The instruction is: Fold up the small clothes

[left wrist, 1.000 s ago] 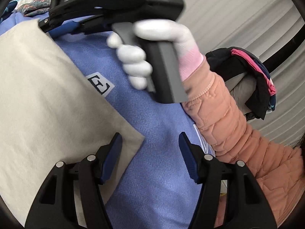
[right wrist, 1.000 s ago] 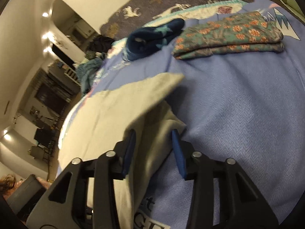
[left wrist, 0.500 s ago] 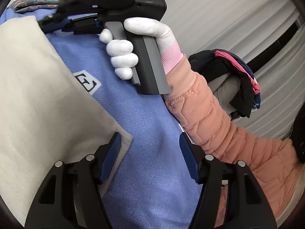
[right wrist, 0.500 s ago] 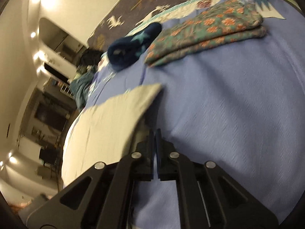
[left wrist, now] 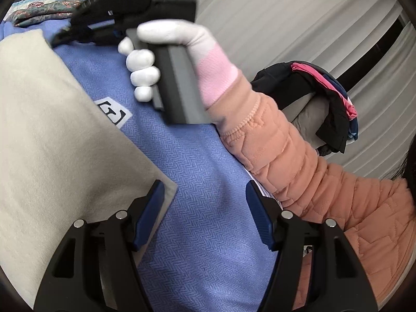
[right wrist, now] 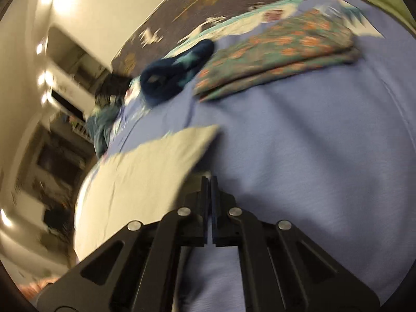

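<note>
A beige cloth (left wrist: 52, 135) lies folded on the blue bedspread (left wrist: 197, 182). My left gripper (left wrist: 204, 202) is open, its left finger over the cloth's near corner and the other over bare bedspread. My right gripper (right wrist: 210, 182) is shut beside the cloth's edge (right wrist: 145, 171), nothing showing between the jaws. In the left wrist view the right gripper (left wrist: 62, 39) shows at the top, held by a white-gloved hand (left wrist: 145, 59), with its tips at the cloth's far corner.
A folded floral garment (right wrist: 280, 57) and a dark blue rolled item (right wrist: 171, 72) lie further up the bed. A pile of dark and pink clothes (left wrist: 325, 98) sits past the person's peach sleeve (left wrist: 299, 171). Grey curtains hang behind.
My right gripper closed from open at the cloth's edge and now moves, blurring its view. My left gripper stays open over the near corner.
</note>
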Available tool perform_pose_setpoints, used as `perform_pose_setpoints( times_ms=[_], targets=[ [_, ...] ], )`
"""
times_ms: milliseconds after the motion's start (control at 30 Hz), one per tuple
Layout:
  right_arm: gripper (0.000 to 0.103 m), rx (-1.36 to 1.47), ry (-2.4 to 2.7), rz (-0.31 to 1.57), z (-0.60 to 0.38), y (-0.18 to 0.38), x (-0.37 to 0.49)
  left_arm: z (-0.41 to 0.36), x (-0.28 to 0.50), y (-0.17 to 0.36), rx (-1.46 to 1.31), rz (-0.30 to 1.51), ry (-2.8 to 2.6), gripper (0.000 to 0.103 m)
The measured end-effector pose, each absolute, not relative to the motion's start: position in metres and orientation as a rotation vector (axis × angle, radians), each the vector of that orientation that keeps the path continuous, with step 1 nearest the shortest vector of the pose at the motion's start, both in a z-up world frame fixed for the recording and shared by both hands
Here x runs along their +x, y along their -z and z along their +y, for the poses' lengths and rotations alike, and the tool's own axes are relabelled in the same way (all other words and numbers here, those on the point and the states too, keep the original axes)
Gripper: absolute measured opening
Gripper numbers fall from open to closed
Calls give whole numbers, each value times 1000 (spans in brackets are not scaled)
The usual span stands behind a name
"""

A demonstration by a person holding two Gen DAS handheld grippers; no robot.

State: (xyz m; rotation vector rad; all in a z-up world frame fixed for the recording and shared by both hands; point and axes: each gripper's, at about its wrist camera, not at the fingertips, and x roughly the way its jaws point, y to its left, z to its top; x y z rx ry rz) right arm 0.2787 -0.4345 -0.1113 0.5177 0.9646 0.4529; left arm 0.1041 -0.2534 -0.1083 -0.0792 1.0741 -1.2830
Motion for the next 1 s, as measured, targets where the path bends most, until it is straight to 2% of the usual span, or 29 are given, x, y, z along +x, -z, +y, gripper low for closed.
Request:
perform_pose_setpoints(
  times_ms=[67,167,200,267,300,333,400,533,633,667,700,733,767,1000],
  targets=[
    [0,630,-451,947,-453,116,279,-255,103,108,-82,1072,1286,65],
    [0,602,-464,901,-464,98,263,-256,102,105,-67,1070,1267,65],
    [3,589,-487,904,-463,93,258,-257,100,102,-43,1064,1237,59],
    [5,533,-509,905,-460,80,240,-260,92,91,95,1013,1102,55],
    [10,507,-517,908,-460,76,230,-264,85,84,229,943,999,55],
    [20,481,-524,918,-459,73,217,-269,76,80,382,856,907,55],
    [26,443,-510,939,-459,72,201,-280,63,81,576,796,847,57],
    [27,458,-478,941,-460,75,187,-297,40,90,690,791,907,58],
    [28,511,-493,963,-460,83,191,-303,46,93,665,782,853,64],
    [28,511,-495,973,-458,85,191,-302,50,95,648,787,836,60],
    [28,507,-491,984,-455,86,195,-300,54,95,644,780,804,38],
    [28,498,-485,996,-452,86,199,-298,58,94,648,772,769,29],
    [28,493,-486,1004,-449,86,202,-295,62,92,623,780,734,13],
    [34,451,-536,1012,-432,86,218,-256,68,58,430,810,660,9]
  ],
)
